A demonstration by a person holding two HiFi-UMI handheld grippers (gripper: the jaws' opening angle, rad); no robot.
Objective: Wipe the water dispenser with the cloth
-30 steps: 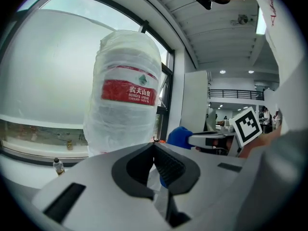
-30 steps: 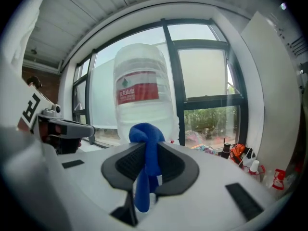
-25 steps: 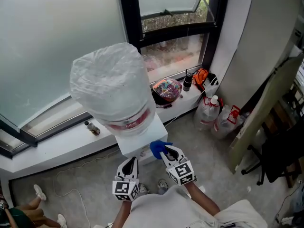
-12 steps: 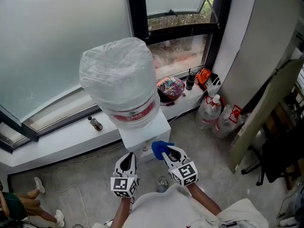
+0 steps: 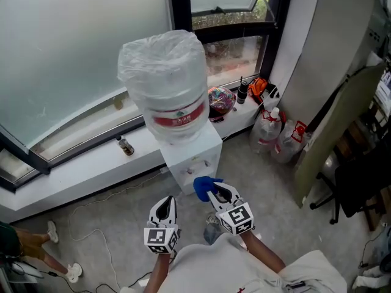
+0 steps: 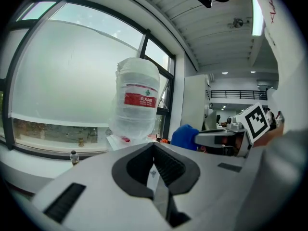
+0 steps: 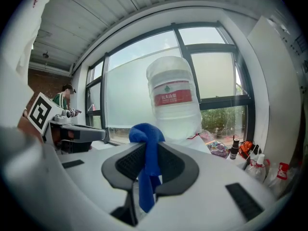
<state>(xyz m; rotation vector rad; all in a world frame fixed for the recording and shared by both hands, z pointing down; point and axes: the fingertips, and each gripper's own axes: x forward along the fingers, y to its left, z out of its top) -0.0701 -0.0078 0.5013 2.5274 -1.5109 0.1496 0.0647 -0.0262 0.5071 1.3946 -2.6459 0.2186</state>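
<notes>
You stand facing a white water dispenser [image 5: 194,156] set against a low window sill [image 5: 79,174], with a large clear water bottle [image 5: 168,81] upturned on top of it; the bottle bears a red label.

Your right gripper [image 5: 214,192] is held in front of the dispenser's lower front. Its jaws are pinching a blue cloth [image 5: 203,187]. In the right gripper view the cloth [image 7: 146,146] bunches into a knot above the jaws, and a tail of it hangs down between them. The cloth is near the dispenser; the pictures do not show whether it touches.

Your left gripper [image 5: 165,205] is beside the right one, a little lower and further from the dispenser. In the left gripper view its jaws are pressed together with nothing between them.

On the sill, a small dark bottle [image 5: 126,146] stands to the left of the dispenser. To the right lies a bundle of many colours [image 5: 221,97]. Further right, clear plastic jugs [image 5: 273,140] stand on the grey floor [image 5: 116,224] by the wall.
</notes>
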